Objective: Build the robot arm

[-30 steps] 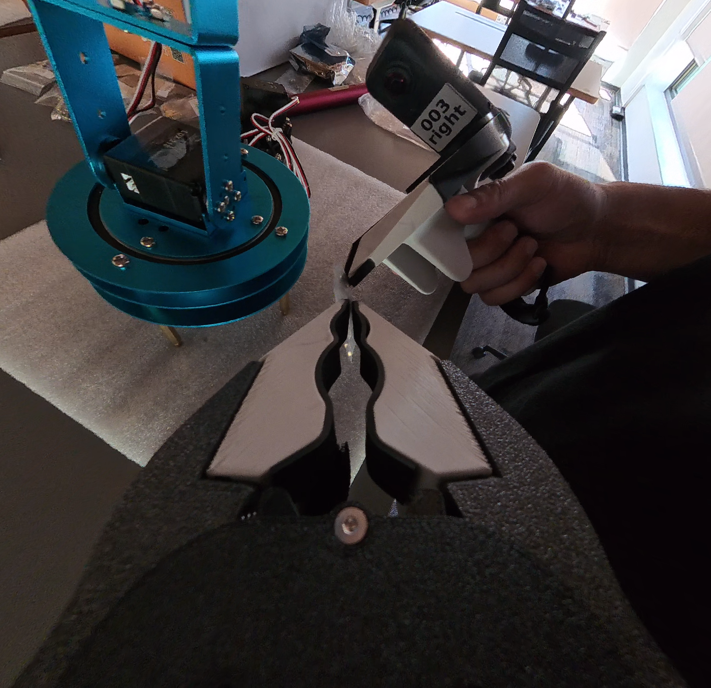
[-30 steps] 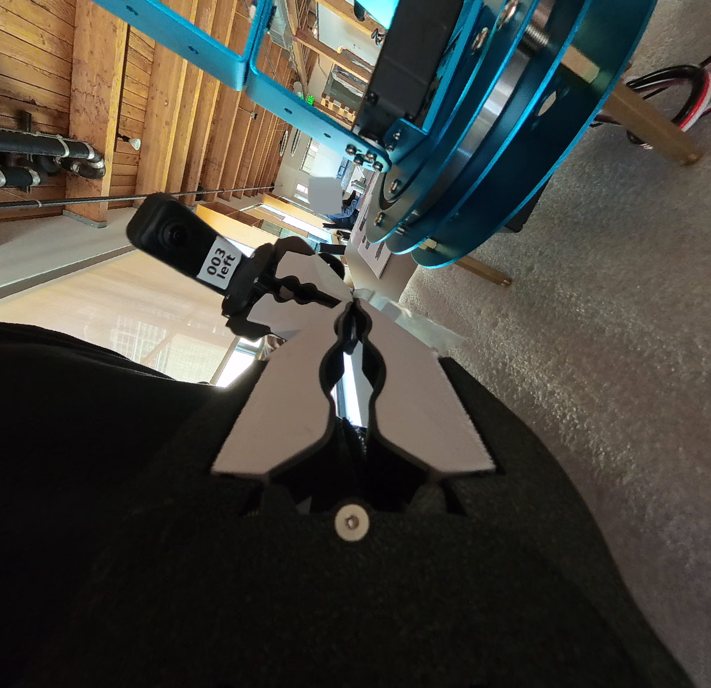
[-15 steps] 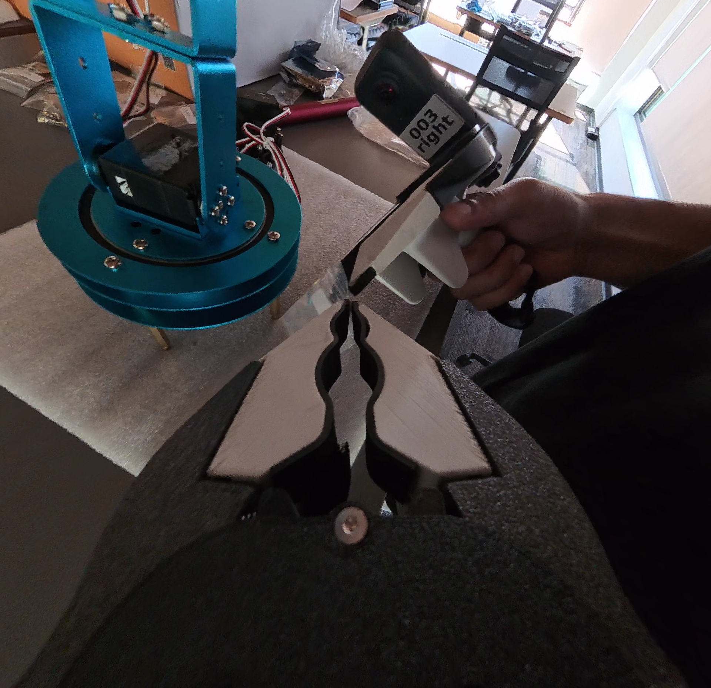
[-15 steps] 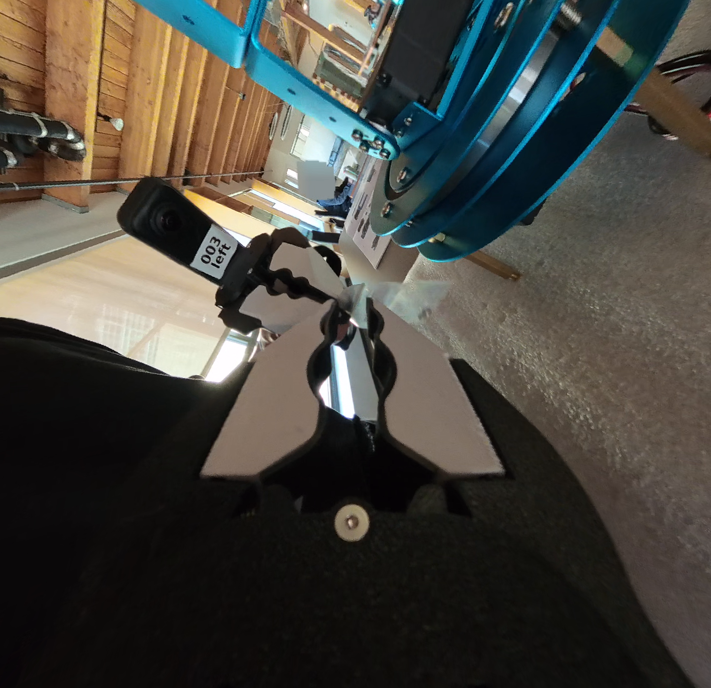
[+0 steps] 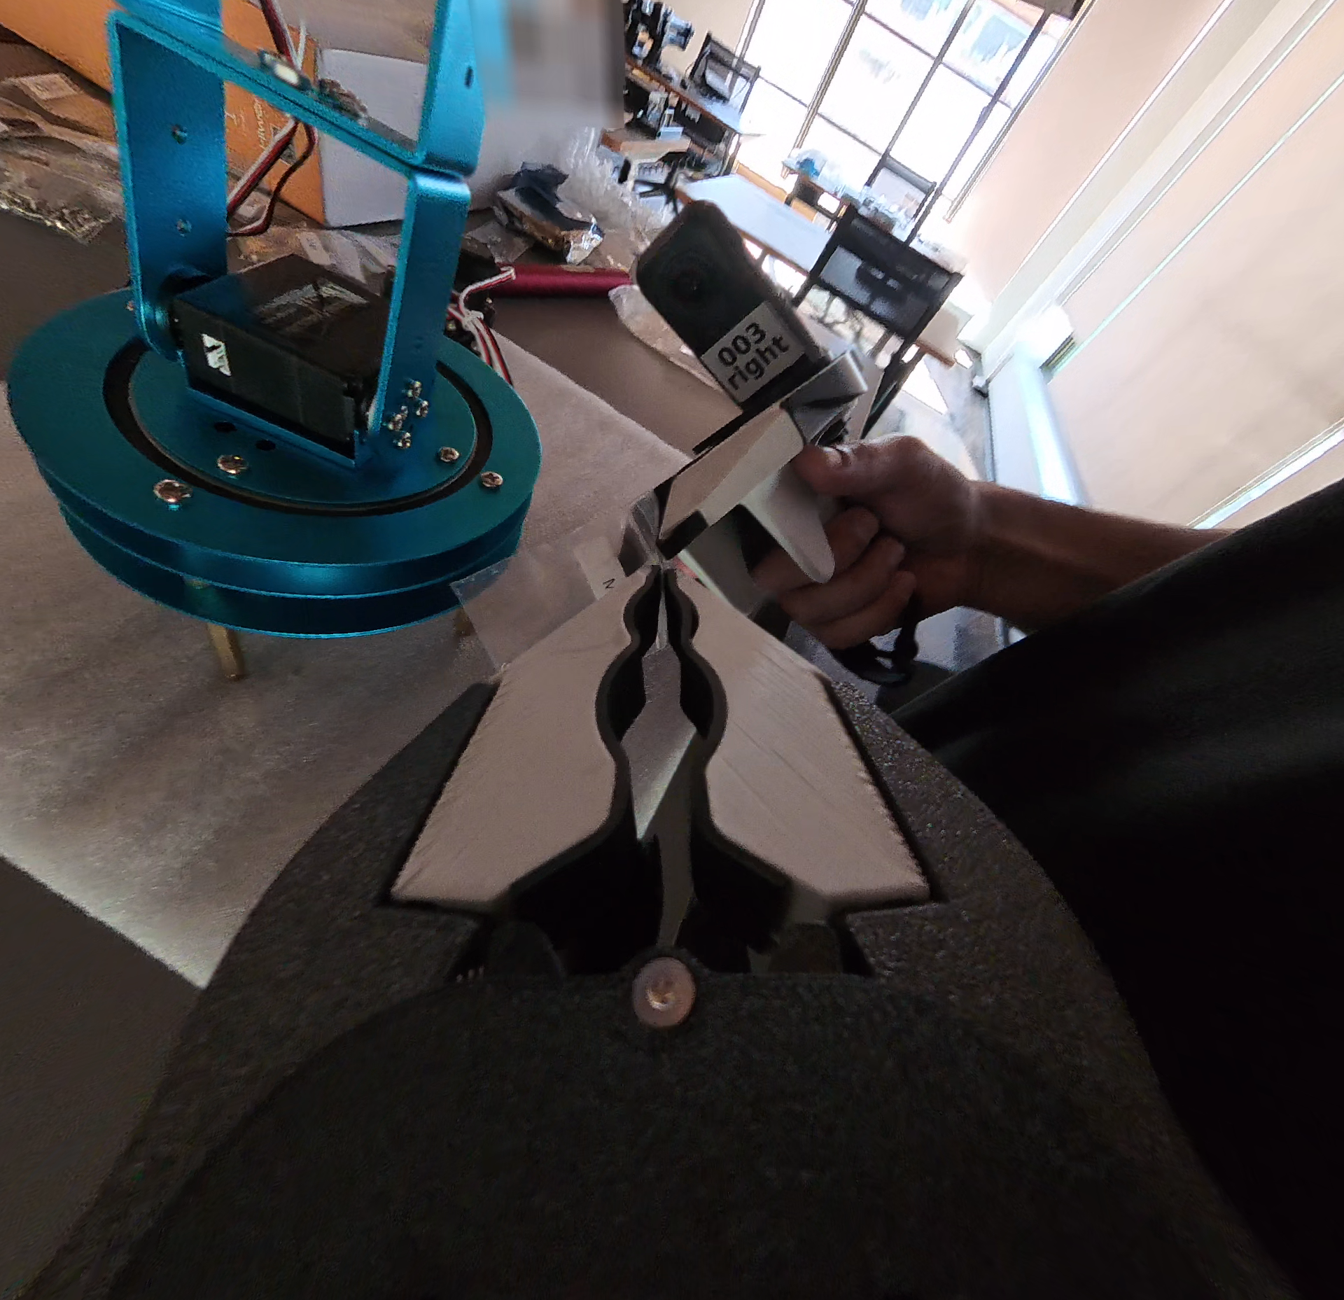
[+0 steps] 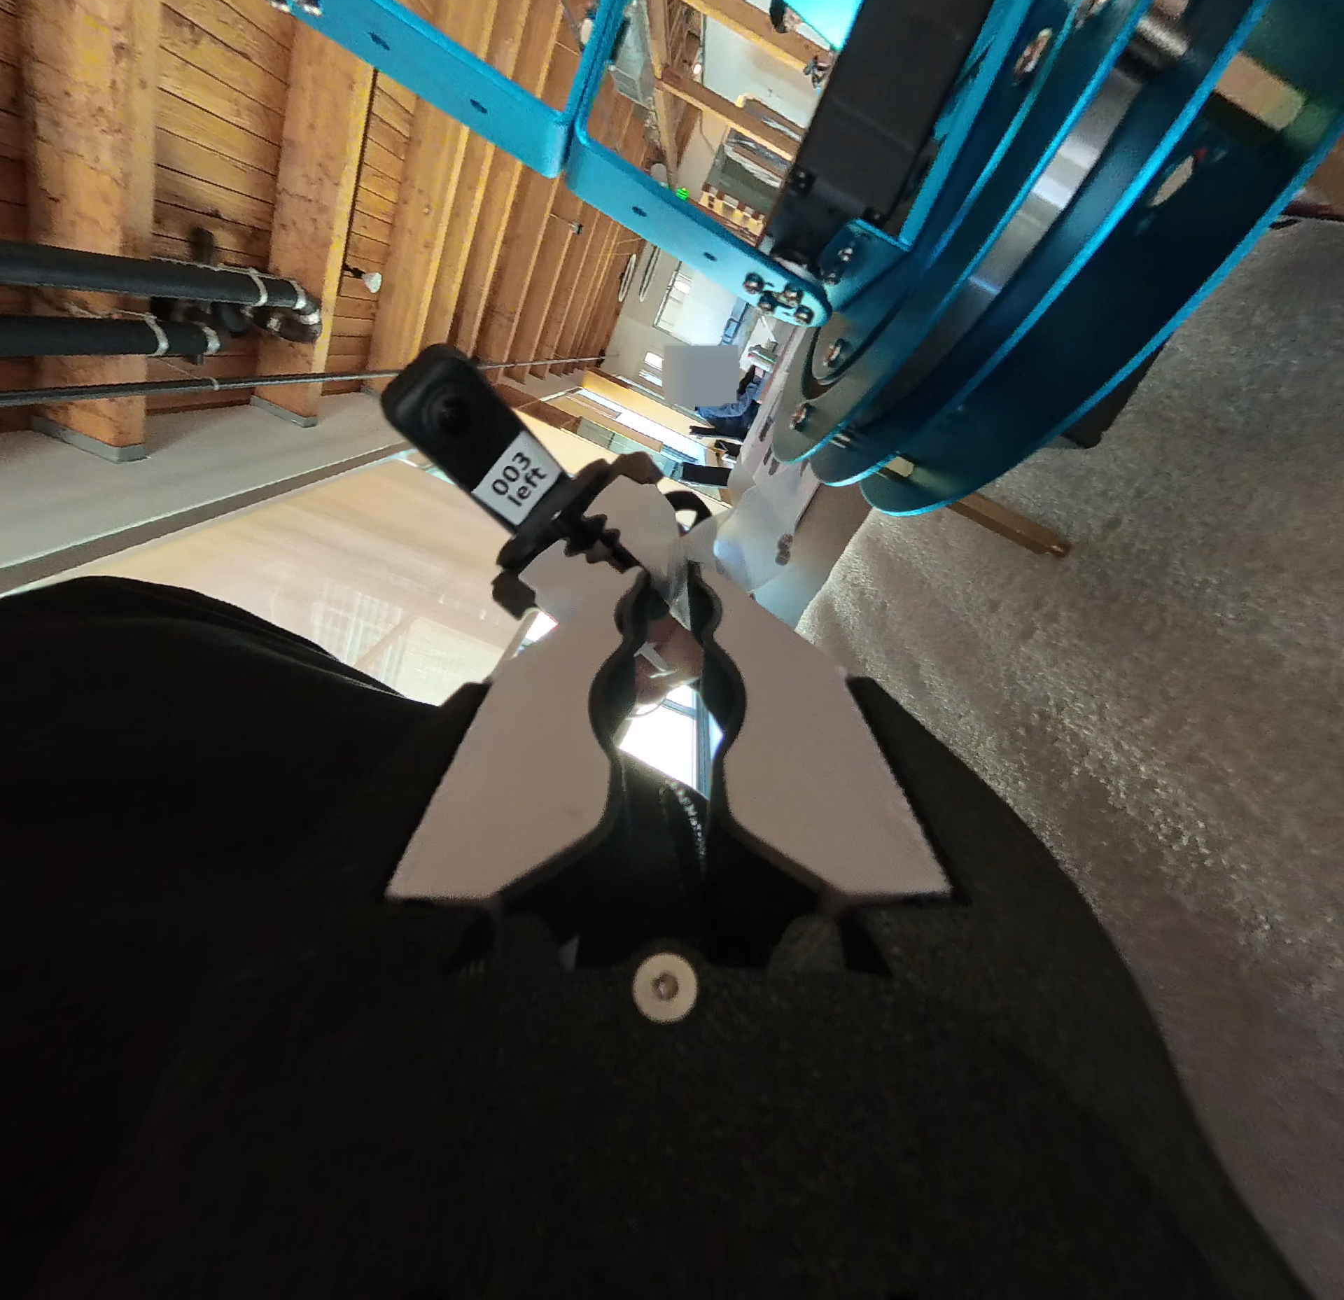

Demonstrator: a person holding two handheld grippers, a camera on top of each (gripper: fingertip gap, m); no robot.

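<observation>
Both the left gripper (image 5: 660,587) and right gripper (image 6: 673,590) stay clamped on the clear bag (image 5: 534,596), now more spread out.

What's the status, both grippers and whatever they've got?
Left gripper and right gripper both shut on a small clear plastic bag, tips meeting. Blue turntable base close beside, on the foam mat. Nothing between them.

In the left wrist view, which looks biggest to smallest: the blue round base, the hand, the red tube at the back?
1. Blue round base, by far the largest.
2. Hand gripping the other tongs' handle.
3. Red tube, smallest, though it lies farther back, so its true size is unsure.
</observation>
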